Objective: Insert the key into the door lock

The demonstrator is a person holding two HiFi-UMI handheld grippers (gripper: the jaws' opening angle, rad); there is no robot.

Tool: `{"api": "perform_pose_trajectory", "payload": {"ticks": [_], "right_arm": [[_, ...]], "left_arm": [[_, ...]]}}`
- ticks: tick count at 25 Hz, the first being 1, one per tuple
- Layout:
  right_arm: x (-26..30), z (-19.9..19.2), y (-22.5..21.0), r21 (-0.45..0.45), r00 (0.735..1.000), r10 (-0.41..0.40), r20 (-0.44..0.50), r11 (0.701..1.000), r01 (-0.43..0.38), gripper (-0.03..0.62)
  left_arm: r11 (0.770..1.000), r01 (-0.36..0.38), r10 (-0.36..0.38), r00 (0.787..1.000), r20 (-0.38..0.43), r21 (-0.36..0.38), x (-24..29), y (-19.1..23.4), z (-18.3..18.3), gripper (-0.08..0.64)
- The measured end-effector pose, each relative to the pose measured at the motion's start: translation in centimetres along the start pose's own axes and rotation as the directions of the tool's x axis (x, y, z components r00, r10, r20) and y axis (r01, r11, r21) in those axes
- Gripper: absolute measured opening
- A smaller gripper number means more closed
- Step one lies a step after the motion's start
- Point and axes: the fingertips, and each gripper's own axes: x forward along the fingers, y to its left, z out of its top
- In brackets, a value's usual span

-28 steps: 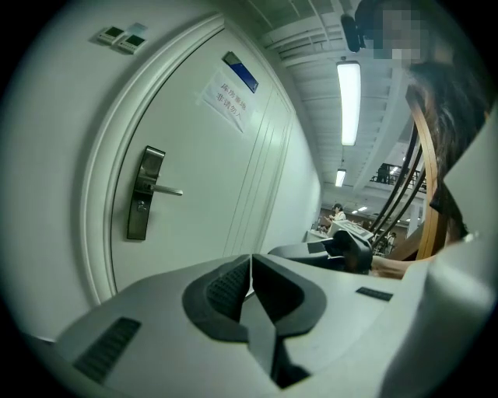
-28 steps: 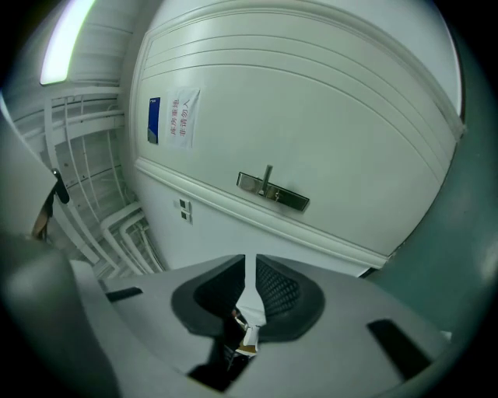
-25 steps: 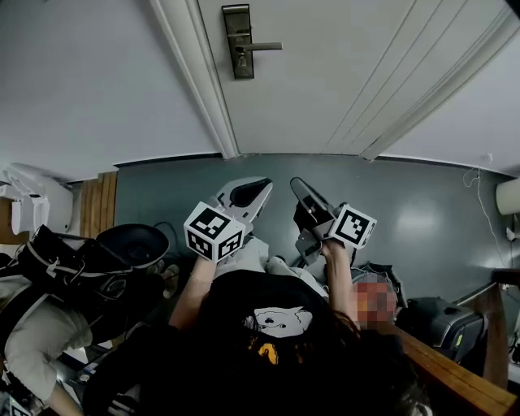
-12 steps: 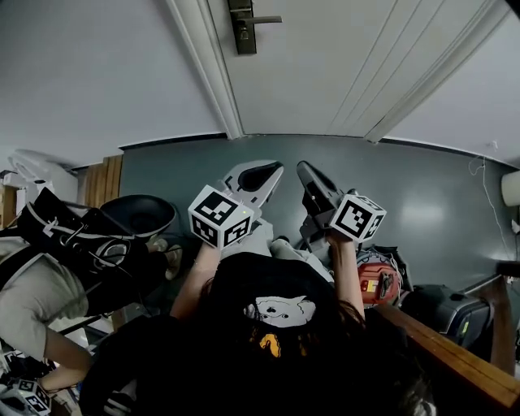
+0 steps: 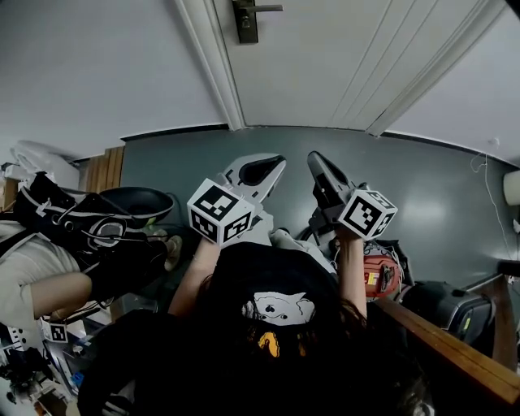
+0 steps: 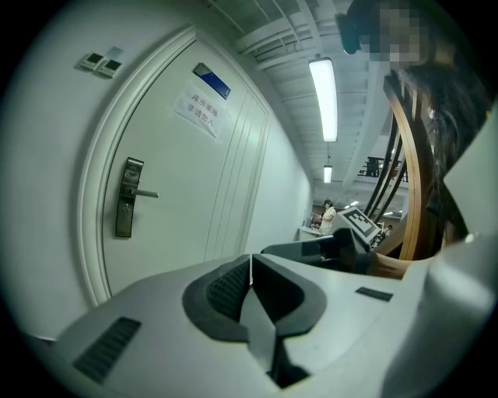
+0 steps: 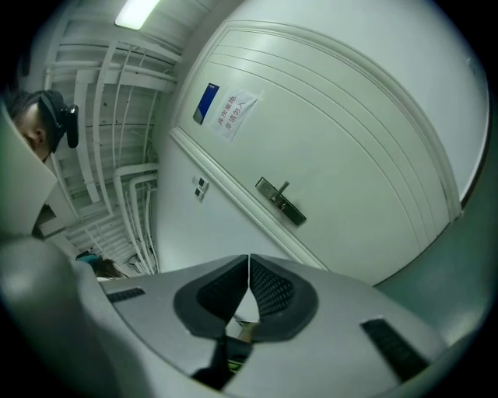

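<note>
The door lock (image 5: pixel 246 18), a dark metal plate with a lever handle, sits on the white door (image 5: pixel 341 57) at the top of the head view. It also shows as the lock (image 6: pixel 128 207) in the left gripper view and the lock (image 7: pixel 281 201) in the right gripper view. My left gripper (image 5: pixel 266 168) and right gripper (image 5: pixel 317 165) point at the door from well below it, side by side over the grey floor. Both have their pads pressed together. No key shows in any view. Something small and tan sits behind the right jaws, unclear what.
A person crouches at the left with a black bag (image 5: pixel 97 236). An orange tool (image 5: pixel 375 276) and a wooden rail (image 5: pixel 455 349) lie at the lower right. A paper notice (image 6: pixel 201 114) hangs on the door. Wall switches (image 6: pixel 101 59) sit left of the frame.
The lock has slid toward the top edge of the head view as the view tipped down. Both grippers rose slightly toward the door. The person at the left shifted.
</note>
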Motion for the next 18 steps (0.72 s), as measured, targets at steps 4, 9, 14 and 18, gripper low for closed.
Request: {"api": "perform_pose_trajectory", "payload": {"ticks": [4,9,14,18], "right_arm": [[-0.9,0.8,-0.3,-0.036,1.000,-0.015,0.017,0.999,0.015,0.008],[-2.4,2.4,-1.3,-0.032,0.997,-0.033,0.063,0.999,0.035,0.008],[-4.5,3.0,-3.1,-0.048,0.991,-0.092,0.093,0.994,0.097,0.008],[-6.0,4.2,-4.7,-0.047,0.982,-0.138,0.126,0.988,0.145,0.008]], "left_arm": [[1.000,0.002,-0.002,1.000,-0.005,0.008,0.1,-0.2,-0.2,0.014],[1.000,0.010,-0.010,1.000,-0.027,0.014,0.6,-0.7,-0.3,0.014],[1.000,0.025,-0.024,0.998,-0.060,0.010,1.2,-1.4,-1.5,0.014],[0.999,0.038,-0.037,0.996,-0.085,0.010,2.1,-1.8,-1.8,0.014]]}}
